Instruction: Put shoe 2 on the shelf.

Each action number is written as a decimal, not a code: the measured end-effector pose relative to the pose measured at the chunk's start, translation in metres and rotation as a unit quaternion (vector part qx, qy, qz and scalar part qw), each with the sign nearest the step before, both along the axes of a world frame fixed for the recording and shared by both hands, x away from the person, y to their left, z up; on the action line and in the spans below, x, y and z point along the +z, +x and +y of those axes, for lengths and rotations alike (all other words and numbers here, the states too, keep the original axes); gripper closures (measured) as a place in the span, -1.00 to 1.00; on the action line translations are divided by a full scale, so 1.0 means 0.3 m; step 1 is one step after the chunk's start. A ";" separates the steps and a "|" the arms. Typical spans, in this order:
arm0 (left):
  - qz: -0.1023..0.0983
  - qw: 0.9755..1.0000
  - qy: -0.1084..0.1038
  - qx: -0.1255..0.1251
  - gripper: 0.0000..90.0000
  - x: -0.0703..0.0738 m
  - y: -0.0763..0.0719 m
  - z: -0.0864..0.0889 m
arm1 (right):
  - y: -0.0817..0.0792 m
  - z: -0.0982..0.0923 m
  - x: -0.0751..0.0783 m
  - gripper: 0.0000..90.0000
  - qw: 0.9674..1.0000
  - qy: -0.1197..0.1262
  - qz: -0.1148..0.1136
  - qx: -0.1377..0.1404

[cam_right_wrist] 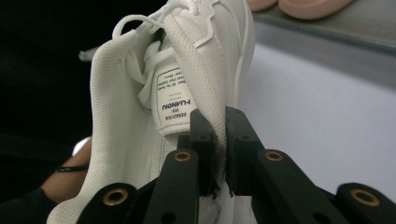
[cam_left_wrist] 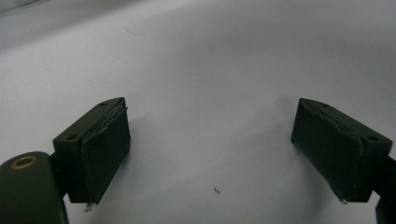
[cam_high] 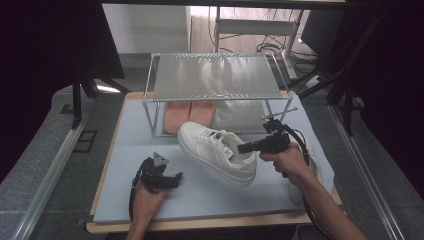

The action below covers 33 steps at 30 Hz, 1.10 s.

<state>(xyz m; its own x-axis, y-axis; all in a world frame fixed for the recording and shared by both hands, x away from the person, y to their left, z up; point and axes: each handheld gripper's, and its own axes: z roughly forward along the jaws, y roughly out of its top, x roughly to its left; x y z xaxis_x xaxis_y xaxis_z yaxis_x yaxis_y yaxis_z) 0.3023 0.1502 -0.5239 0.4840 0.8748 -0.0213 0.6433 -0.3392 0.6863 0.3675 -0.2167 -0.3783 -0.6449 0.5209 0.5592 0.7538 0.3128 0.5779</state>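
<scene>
One white sneaker (cam_high: 216,151) is the thing in play here, and it's off the worktop (cam_high: 210,197), hanging tilted with the toe pointing up and left toward the rack and the heel end lower on the right in the high view. The right gripper (cam_high: 248,147) has it by the collar: in the right gripper view the two black jaws are pinched tight on the mesh edge of the shoe's opening (cam_right_wrist: 205,88), right next to the tongue label (cam_right_wrist: 173,100), so that's a firm grip on the sneaker's rim, nothing loose about it. The person's right hand (cam_high: 285,160) holds that gripper over the right half of the worktop, cable trailing down along the forearm.

The left gripper (cam_high: 172,180) is sitting low at the front left of the worktop, well apart from the shoe. Its own view shows the jaws spread wide with only the pale mat surface (cam_left_wrist: 210,93) between them, so it's open and holding nothing.

Behind the sneaker there's a metal shoe rack (cam_high: 217,75) with a mesh top shelf, and a pair of pink slippers (cam_high: 189,116) lying on its lower level. A second white shoe (cam_high: 315,165) peeks out on the worktop past the right hand, mostly hidden by the arm.
</scene>
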 end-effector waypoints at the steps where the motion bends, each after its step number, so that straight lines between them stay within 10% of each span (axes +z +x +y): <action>1: 0.000 1.000 0.000 0.000 -0.74 0.000 0.000 0.000 | 0.002 -0.001 0.004 0.86 1.000 0.004 0.000 0.000; 33: 0.000 1.000 -0.003 0.002 -0.74 -0.001 0.000 -0.001 | 0.090 0.010 0.169 0.85 0.990 0.135 0.030 -0.013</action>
